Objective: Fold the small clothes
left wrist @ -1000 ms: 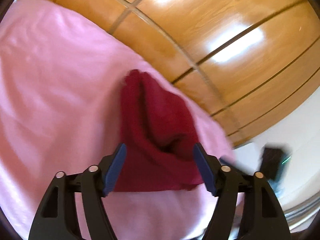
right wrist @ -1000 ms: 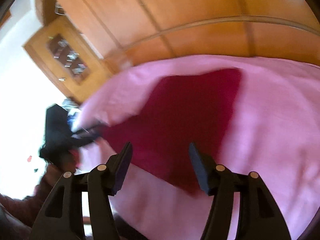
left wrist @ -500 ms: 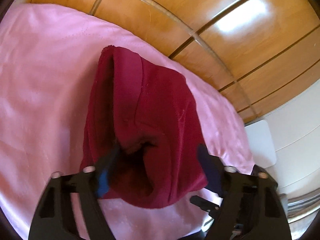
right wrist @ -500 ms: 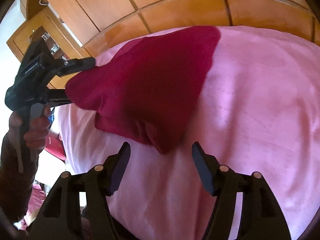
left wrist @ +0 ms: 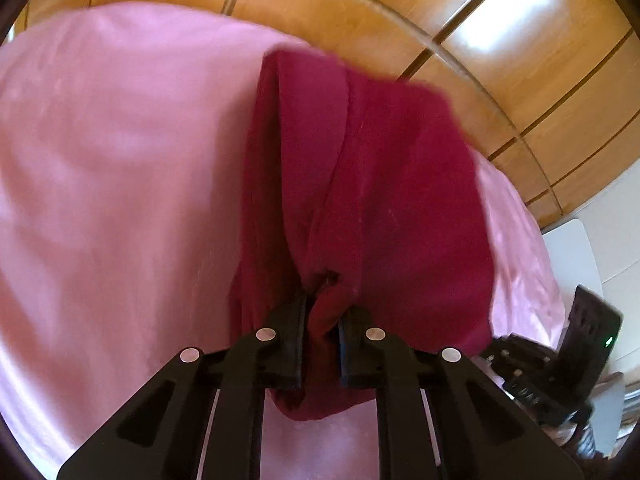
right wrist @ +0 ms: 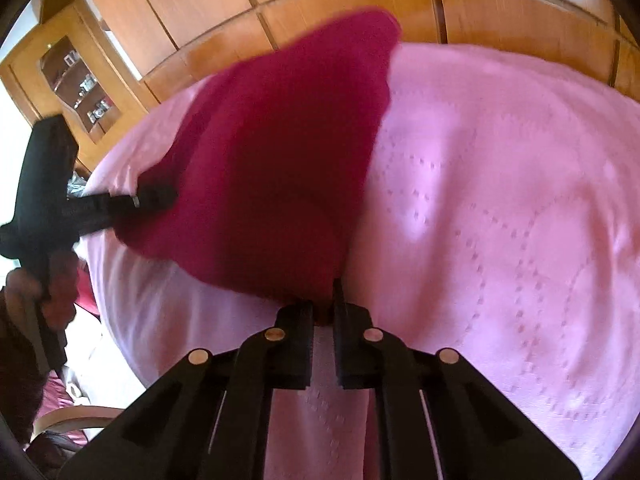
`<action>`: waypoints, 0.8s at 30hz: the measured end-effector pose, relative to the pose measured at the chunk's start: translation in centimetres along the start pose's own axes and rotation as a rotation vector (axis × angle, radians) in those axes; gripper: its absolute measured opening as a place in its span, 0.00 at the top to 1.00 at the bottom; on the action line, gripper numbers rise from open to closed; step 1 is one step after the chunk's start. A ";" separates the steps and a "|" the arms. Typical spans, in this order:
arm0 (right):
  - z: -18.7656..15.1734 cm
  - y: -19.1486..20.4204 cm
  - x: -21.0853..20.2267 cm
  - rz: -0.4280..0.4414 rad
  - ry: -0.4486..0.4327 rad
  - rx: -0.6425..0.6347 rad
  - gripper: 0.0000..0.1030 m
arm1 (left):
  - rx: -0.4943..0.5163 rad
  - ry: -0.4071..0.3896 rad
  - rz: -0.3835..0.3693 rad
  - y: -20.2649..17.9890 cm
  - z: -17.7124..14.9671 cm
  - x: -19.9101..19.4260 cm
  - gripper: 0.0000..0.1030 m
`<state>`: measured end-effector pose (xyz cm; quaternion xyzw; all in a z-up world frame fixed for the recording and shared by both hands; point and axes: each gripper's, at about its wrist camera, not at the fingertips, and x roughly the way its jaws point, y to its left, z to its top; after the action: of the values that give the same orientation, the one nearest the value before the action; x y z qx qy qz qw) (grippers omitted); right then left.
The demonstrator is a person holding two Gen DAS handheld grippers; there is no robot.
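Observation:
A dark red garment (left wrist: pixel 372 184) lies bunched on a pink bedspread (left wrist: pixel 120 168). My left gripper (left wrist: pixel 323 320) is shut on its near edge, with red cloth pinched between the jaws. In the right wrist view the same garment (right wrist: pixel 280 168) spreads over the bedspread (right wrist: pixel 500 200). My right gripper (right wrist: pixel 323 312) is shut on the garment's near corner. The left gripper (right wrist: pixel 154 198) also shows at the left of that view, holding the garment's other corner. The right gripper's body (left wrist: pixel 560 368) shows at the lower right of the left wrist view.
Wooden wardrobe doors (left wrist: pixel 500 40) stand behind the bed. A wooden glass-front cabinet (right wrist: pixel 76 80) is at the far left. The person's hand (right wrist: pixel 44 284) holds the left gripper's handle. A white surface (left wrist: pixel 572 256) lies beyond the bed's right edge.
Both grippers were open and have closed on the red garment's near corners. The garment has been pulled nearer and stretched between them.

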<state>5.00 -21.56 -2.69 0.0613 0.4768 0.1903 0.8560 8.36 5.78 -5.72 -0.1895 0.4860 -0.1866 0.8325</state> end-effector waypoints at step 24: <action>8.1 0.8 -3.0 -0.010 -0.196 -0.015 0.31 | -0.102 -0.100 -0.198 0.4 8.1 -0.2 1.00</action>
<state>10.17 -21.36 4.30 0.0708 0.3897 0.1828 0.8998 15.44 7.30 -2.13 -0.2878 0.4319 -0.2331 0.8224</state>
